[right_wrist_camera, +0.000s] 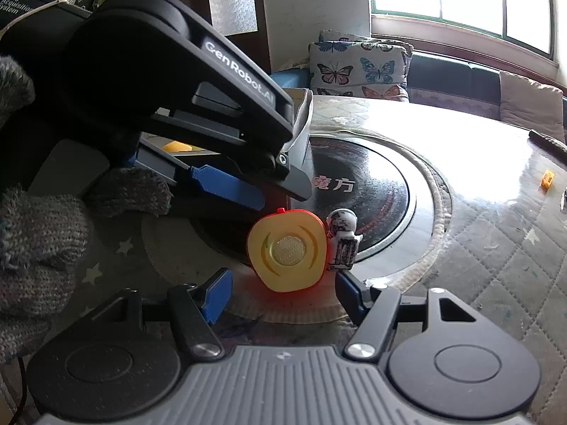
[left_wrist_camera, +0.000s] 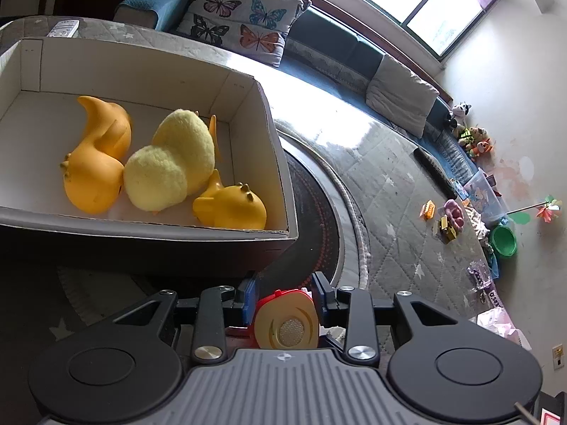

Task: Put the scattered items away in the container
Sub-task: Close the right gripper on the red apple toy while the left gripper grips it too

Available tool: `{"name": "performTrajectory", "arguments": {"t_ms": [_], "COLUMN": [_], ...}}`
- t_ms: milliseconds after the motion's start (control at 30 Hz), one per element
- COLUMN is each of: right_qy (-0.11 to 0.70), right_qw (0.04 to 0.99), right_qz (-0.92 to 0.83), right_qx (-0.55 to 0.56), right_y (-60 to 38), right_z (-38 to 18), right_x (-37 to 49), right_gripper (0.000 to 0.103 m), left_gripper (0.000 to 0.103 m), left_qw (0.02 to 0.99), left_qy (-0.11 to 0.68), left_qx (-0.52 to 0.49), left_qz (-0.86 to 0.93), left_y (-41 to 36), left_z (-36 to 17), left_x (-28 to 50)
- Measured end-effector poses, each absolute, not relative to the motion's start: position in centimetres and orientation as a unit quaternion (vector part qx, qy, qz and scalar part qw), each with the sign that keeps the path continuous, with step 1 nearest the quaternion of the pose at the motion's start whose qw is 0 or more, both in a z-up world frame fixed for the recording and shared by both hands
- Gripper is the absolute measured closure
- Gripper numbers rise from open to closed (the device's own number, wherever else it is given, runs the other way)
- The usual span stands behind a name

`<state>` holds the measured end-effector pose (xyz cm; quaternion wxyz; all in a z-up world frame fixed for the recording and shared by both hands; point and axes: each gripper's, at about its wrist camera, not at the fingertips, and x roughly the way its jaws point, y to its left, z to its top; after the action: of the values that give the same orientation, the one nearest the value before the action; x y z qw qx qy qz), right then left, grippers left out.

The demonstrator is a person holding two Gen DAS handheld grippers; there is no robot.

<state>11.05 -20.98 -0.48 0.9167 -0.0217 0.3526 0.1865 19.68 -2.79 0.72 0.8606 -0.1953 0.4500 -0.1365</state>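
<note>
A cardboard box (left_wrist_camera: pixel 276 141) holds two orange rubber ducks (left_wrist_camera: pixel 95 173) and a yellow plush duck (left_wrist_camera: pixel 173 163). A red-and-yellow apple-shaped toy (right_wrist_camera: pixel 287 251) stands on the mat beside a small white astronaut figure (right_wrist_camera: pixel 342 244). My left gripper (left_wrist_camera: pixel 285 288) hangs right over the apple toy (left_wrist_camera: pixel 287 322), jaws apart, the toy just below and between them. From the right wrist view its blue finger (right_wrist_camera: pixel 226 186) ends short of the toy's top. My right gripper (right_wrist_camera: pixel 283 292) is open, fingers on either side of the toy with gaps.
A gloved hand (right_wrist_camera: pixel 35 230) holds the left gripper. A round black mat (right_wrist_camera: pixel 372 184) lies on a quilted floor mat (left_wrist_camera: pixel 389 212). A sofa with a butterfly cushion (left_wrist_camera: pixel 241 10) runs behind. Small toys (left_wrist_camera: pixel 450 219), a green bowl (left_wrist_camera: pixel 503 241) and an orange block (right_wrist_camera: pixel 547 179) lie further off.
</note>
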Motion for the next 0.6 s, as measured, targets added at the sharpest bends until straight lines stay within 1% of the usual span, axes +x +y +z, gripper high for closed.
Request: {"name": "performTrajectory", "arguments": {"t_ms": [233, 333, 600], "right_qy": [0.354, 0.354, 0.354], "right_qw": [0.916, 0.916, 0.916], "right_qz": [0.188, 0.188, 0.187], "right_qx": [-0.028, -0.030, -0.033], "right_y": [-20.6, -20.4, -20.4], "right_z": [-0.6, -0.6, -0.7], "right_x": [11.5, 11.6, 11.8], "right_gripper": [0.038, 0.043, 0.045], "left_gripper": [0.068, 0.068, 0.068], "left_qw": [0.858, 0.856, 0.851], "left_qy": [0.459, 0.462, 0.468], "left_qx": [-0.191, -0.192, -0.205], "left_qz": [-0.130, -0.127, -0.121], "left_y": [-3.0, -3.0, -2.9], "left_z": [0.3, 0.1, -0.4], "left_x": [20.1, 20.3, 20.8]}}
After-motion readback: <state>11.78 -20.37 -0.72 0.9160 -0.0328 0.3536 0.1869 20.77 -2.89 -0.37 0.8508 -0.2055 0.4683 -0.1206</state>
